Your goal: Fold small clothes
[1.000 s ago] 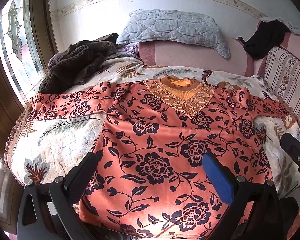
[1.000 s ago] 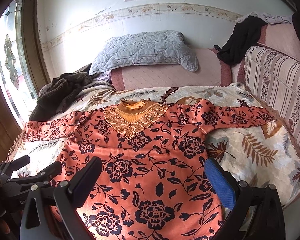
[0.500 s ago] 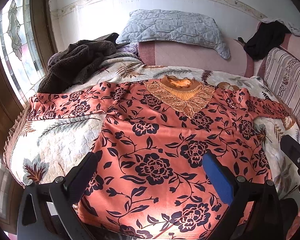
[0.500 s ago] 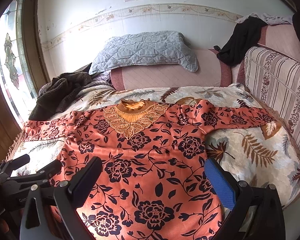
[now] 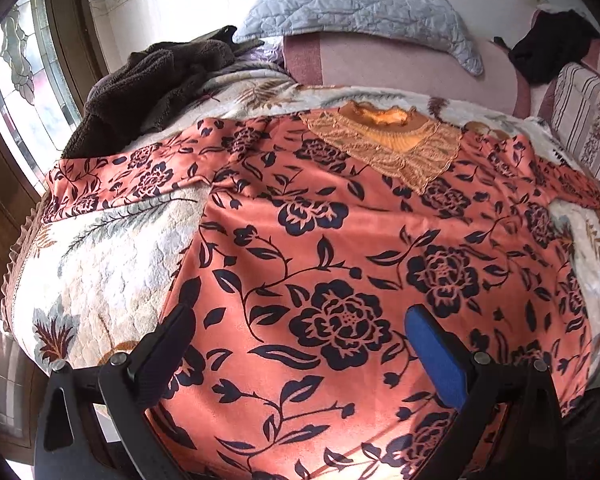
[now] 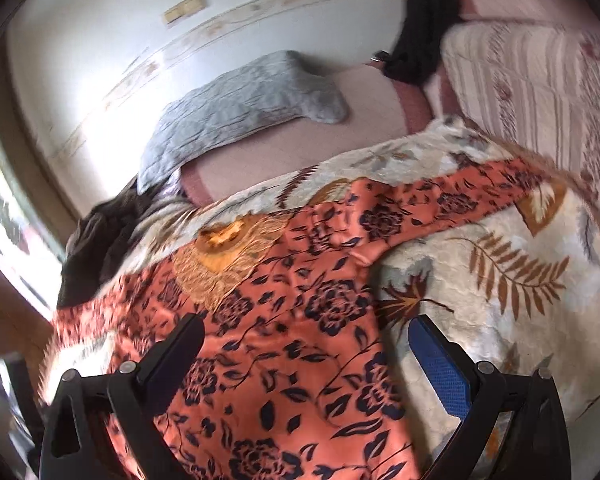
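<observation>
Since the earlier frame both tools have pushed forward over the hem, and the right tool [image 6: 304, 354] has rolled and swung toward the garment's right side, its view now tilted and blurred. Nearest, the left tool [image 5: 300, 342] hangs low over the lower front of the orange floral top [image 5: 340, 248], fingers wide apart and holding nothing; the right tool is likewise spread and empty, its dark finger over the cloth and its blue pad [image 6: 440, 364] over the bare blanket [image 6: 500, 280] just past the side seam. The top lies flat, front up, on the bed, both sleeves out. The cloth looks slick and thin, so a closing tool could pinch only the upper layer, or snag the plush blanket with it, and drag a crooked fold. Farther off, the right sleeve [image 6: 460, 200] reaches toward the striped cushion [image 6: 540, 80], and the lace collar [image 5: 396, 148] could bunch. The dark brown garment [image 5: 148, 80] sits near the left sleeve [image 5: 128, 176].
</observation>
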`<state>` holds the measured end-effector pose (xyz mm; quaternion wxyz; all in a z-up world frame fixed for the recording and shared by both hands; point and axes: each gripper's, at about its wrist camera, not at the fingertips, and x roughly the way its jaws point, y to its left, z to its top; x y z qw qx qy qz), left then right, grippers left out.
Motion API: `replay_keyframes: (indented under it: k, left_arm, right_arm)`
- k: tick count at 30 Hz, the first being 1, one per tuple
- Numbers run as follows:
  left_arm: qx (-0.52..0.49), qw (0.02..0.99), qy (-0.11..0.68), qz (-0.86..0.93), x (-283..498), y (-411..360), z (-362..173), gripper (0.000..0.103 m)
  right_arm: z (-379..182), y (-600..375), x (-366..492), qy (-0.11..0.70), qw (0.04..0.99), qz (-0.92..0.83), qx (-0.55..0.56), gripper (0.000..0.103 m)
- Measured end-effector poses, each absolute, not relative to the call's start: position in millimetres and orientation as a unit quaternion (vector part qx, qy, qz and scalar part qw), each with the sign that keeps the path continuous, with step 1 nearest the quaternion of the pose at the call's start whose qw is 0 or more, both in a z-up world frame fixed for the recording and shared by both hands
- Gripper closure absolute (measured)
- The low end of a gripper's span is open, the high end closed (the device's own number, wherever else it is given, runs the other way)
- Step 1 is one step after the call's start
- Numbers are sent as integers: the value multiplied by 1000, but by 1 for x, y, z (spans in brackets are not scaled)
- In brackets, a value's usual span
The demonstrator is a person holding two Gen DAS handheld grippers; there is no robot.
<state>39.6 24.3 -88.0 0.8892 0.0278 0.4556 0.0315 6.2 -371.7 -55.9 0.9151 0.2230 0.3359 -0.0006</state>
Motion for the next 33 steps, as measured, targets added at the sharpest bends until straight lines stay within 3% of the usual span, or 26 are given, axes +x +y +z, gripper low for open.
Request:
replay_keyframes:
  k: [5,9,14,16,21,24,32,33]
  left_arm:
    - [39,878,476,39,70,28,-122,0]
    - [40,877,477,46,92,31,-138,0]
    - [2,882,470,40,102,40,-154,0]
    - [-7,885,465,39,102,42,-156,0]
    - [-11,892,451,30,99,44,-158,0]
    - [-13,894,447,19,98,46,-158,0]
    - [-11,897,441,14,97,46,-158,0]
    - [-12,897,442,13,98,47,-158,0]
  right_arm:
    - [-115,-538,53,327,827,-66,452,5]
    - [-143,-632,90,295,790,-120,524,17]
    - [-152,-693,143,272,791,-143,529,21]
    - [-166,-707,159,275,776,-158,545,33]
    - [-194,-717,179,285,768,-175,546,46]
    - [-200,-722,181,291,758,-202,548,63]
    - [-197,-728,180,294,758,-215,541,57]
    - [-195,-728,189,309,762,-219,525,68]
